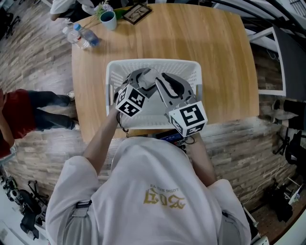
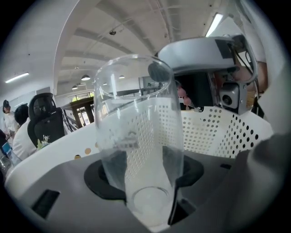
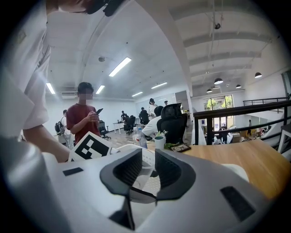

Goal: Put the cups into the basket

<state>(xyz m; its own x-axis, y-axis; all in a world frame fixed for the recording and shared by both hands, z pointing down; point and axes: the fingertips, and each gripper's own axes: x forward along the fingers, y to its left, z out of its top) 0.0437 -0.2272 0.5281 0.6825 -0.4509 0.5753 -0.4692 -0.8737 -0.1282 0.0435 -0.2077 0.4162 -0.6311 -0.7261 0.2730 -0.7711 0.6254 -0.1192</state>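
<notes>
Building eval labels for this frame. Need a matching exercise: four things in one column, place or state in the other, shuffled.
Things
1. clear cup
2. basket
3. teal mug
4. plastic bottles

Places or states
A. right at the far left corner of the table
B. white and perforated, on the table's near half
C. between the jaws of the left hand-held gripper
D. upright at the table's far edge, beside a dark frame

Pairs: 1-C, 2-B, 3-D, 4-A
</notes>
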